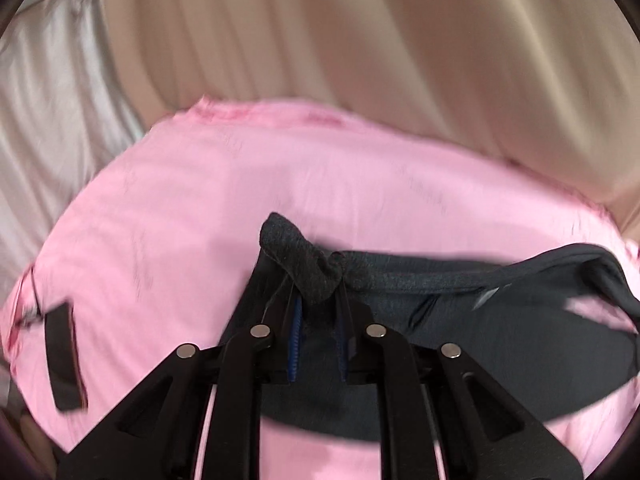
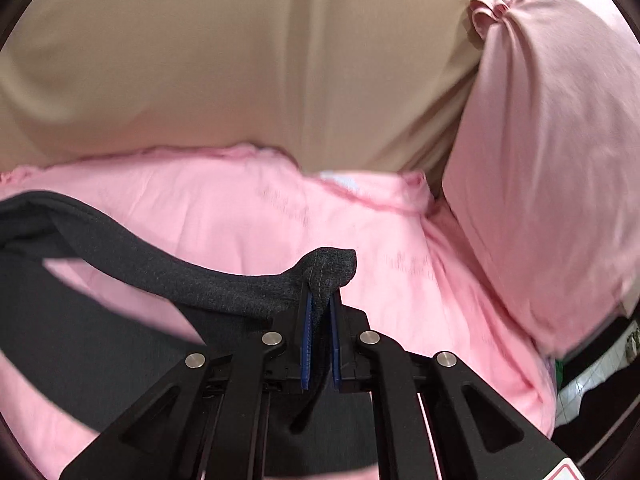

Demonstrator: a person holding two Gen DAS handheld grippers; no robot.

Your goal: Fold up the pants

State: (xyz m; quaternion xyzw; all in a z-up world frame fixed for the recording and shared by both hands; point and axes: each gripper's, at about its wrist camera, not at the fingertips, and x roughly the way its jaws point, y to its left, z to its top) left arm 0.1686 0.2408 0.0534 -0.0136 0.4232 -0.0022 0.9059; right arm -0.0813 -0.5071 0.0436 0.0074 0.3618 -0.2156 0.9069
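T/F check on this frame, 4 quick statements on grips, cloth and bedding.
1. The left gripper is shut on the dark pants. True.
2. The right gripper is open and empty. False: it is shut on the pants' fabric.
3. The pants lie flat on the pink sheet. False: a stretch of fabric hangs lifted between the two grippers.
4. A pink pillow sits at the right in the right wrist view. True.

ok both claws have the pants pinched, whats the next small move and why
Probably carry the lifted edge forward over the rest of the pants. The left claw and right claw each pinch a bunched corner, the dark cloth sags between them, and the lower part lies on the pink sheet, unfolded.
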